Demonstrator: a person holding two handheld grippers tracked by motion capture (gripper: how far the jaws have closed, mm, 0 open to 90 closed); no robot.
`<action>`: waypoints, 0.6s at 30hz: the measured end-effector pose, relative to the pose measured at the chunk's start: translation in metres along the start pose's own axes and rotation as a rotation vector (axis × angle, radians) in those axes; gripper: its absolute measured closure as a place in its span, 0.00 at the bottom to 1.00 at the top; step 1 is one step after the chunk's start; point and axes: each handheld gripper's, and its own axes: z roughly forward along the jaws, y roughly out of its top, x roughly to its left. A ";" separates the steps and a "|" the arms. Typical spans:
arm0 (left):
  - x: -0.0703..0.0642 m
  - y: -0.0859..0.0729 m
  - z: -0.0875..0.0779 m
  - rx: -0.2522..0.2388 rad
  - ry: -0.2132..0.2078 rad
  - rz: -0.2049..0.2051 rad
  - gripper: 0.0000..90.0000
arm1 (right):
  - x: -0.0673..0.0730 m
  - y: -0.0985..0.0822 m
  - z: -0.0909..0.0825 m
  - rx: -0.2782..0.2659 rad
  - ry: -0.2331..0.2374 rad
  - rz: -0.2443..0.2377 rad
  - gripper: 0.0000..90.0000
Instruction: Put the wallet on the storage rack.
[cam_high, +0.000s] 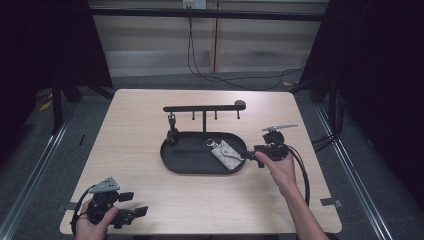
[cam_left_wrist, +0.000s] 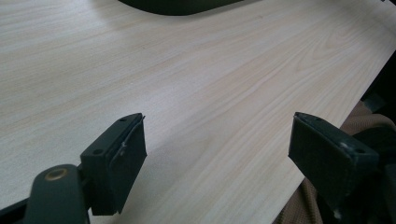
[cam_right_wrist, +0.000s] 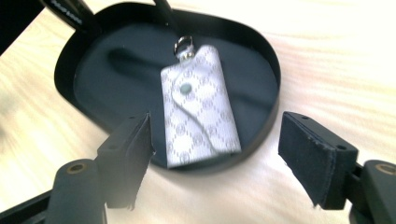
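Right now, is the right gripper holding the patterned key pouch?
No, the right gripper stands open, and the key pouch lies free in the black tray.

Pale wood-grain table, matt black tray, patterned cloth-like key pouch with a shiny metal ring.

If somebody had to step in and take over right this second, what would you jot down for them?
Left tongs: open, holding nothing, parked at the near left corner of the table.
Right tongs: open, holding nothing, at the right end of the black tray, pointing at the key pouch.
Key pouch: lies flat in the right half of the tray, its ring toward the hook rack.
Hook rack: stands at the tray's far edge, one dark item hanging at its left.
Done: pouch is in the tray, free of the tongs.
Left: probably to hang the pouch on a hook, though that is a guess.
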 end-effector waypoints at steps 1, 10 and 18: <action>0.000 0.000 0.000 0.000 0.001 0.002 0.21 | -0.001 -0.004 -0.003 -0.004 -0.007 0.002 0.29; 0.001 0.000 -0.001 -0.003 -0.001 -0.005 0.21 | -0.004 -0.029 -0.028 -0.027 -0.037 -0.009 0.28; 0.000 0.000 0.001 -0.007 0.007 -0.005 0.21 | -0.006 -0.058 -0.048 -0.036 -0.066 -0.020 0.27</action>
